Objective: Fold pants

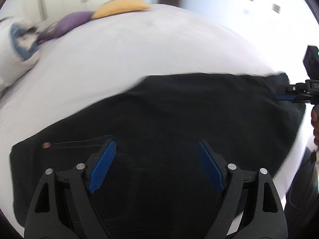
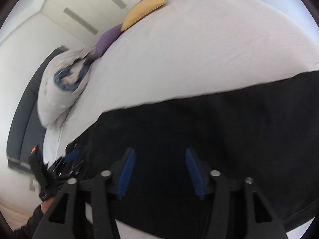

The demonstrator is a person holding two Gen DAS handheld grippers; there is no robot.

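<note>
Black cloth fills the space ahead of both tools: the pants (image 1: 179, 123) lie spread flat on a white bed (image 1: 139, 49), with a small round button (image 1: 46, 145) near the waist end, off to the left of the left tool (image 1: 157, 147). That tool hangs just above the cloth with its blue fingers (image 1: 103, 165) wide apart and nothing between them. Further right in its view, the right tool (image 1: 287, 97) reaches in at the far end of the pants, low against the fabric. From its own camera, the right tool (image 2: 160, 155) also stands apart and empty over the cloth, and the left tool (image 2: 71, 155) shows blurred at its left.

Beyond the tools, at the head of the bed, sit a white pillow (image 2: 59, 91), a purple cushion (image 2: 105, 41) and a yellow cushion (image 2: 143, 14).

The pants look about ready for a fold. To do it well, each tool should probably pinch through every layer at a near edge, lift both ends level, and carry them over together so the edges meet without a wrinkle.
</note>
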